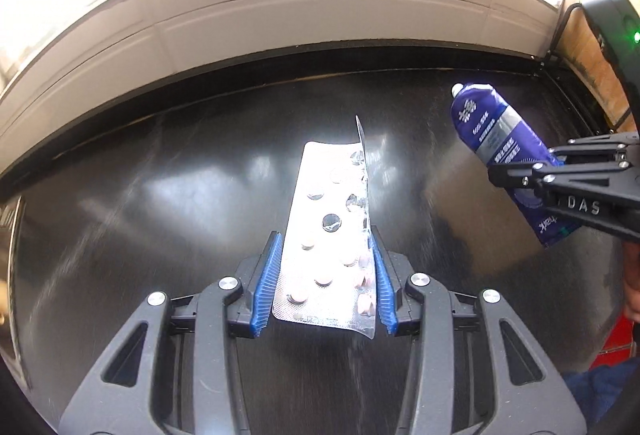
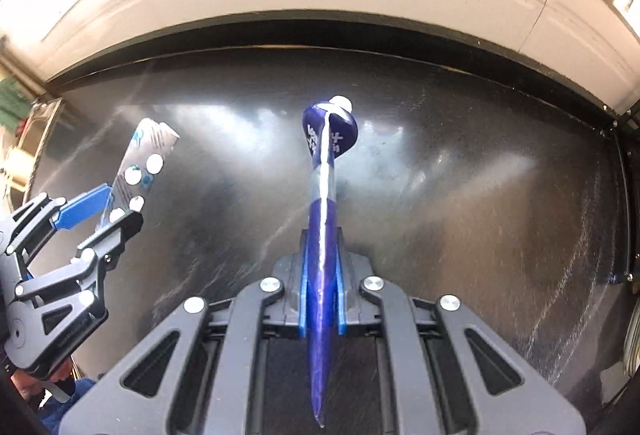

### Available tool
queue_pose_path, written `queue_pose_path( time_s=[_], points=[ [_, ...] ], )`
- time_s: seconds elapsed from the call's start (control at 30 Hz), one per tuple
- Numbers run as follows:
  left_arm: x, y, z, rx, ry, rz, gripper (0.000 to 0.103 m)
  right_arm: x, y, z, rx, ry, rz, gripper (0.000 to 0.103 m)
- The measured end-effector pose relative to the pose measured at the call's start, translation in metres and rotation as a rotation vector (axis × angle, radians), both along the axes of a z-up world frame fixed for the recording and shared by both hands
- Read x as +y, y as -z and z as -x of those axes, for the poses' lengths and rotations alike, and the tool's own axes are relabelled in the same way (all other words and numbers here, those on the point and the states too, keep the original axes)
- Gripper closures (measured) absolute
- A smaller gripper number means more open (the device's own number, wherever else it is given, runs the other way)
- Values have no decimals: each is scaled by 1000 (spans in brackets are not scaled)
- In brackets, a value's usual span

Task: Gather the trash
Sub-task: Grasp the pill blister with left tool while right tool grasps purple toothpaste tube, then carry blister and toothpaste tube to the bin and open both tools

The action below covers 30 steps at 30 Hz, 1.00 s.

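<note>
Blister pack [image 1: 324, 235] is clamped between the blue pads [image 1: 267, 285] of the left gripper [image 1: 324, 287], jaws narrowed onto its long edges. Pack is held clear of the dark bench [image 1: 120, 235], foil sheet bowed, one long edge curled upward. Several pockets are seen punched out, a few pale pills are left in. From the right wrist view the same pack [image 2: 138, 171] is seen edge-on at far left, printed foil back facing the camera, with the left gripper [image 2: 108, 211] gripping its lower part.

Purple tube [image 2: 324, 219] is pinched flat in the right gripper [image 2: 322, 299], jaws fully shut on its crimped end. White cap [image 2: 340, 103] is pointed away from the gripper. Tube is lifted off the bench [image 2: 480, 215]. In the left wrist view the tube [image 1: 496, 131] is seen at right with the right gripper [image 1: 532, 175] closed across its lower half.

Bench surface is glossy black and scuffed. A pale wall [image 1: 280, 11] runs behind the bench.
</note>
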State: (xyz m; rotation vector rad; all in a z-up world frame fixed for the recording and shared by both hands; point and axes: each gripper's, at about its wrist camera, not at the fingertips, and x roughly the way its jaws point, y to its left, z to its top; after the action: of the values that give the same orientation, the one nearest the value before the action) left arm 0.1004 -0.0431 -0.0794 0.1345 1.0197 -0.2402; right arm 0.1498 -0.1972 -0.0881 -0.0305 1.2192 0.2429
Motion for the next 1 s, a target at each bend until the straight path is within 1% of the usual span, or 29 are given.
queue_pose_path(
  time_s=[0.1, 0.27, 0.4, 0.43, 0.6, 0.7, 0.77, 0.9, 1.0],
  points=[
    [9, -5, 26, 8, -23, 3, 62, 4, -8, 24, -20, -24, -10, 92],
    [10, -4, 57, 18, -40, -4, 62, 11, -7, 57, -10, -64, -22, 92],
    [10, -5, 71, 14, -52, -6, 62, 13, -4, 63, -13, -78, -27, 92],
    [12, -6, 75, 12, -59, -5, 62, 16, -8, 70, -17, -81, -28, 92],
    [27, -14, 89, -8, -100, 1, 61, 31, -17, 78, -30, -123, -47, 92],
    [47, -20, 98, -27, -156, 5, 61, 53, -23, 78, -43, -188, -53, 92],
    [67, -24, 108, -39, -211, 9, 61, 73, -28, 79, -52, -239, -58, 92],
    [111, -30, 134, -59, -340, 3, 61, 133, -37, 89, -64, -393, -79, 92],
    [149, -30, 163, -63, -457, -5, 61, 186, -39, 106, -59, -534, -91, 92]
  ],
)
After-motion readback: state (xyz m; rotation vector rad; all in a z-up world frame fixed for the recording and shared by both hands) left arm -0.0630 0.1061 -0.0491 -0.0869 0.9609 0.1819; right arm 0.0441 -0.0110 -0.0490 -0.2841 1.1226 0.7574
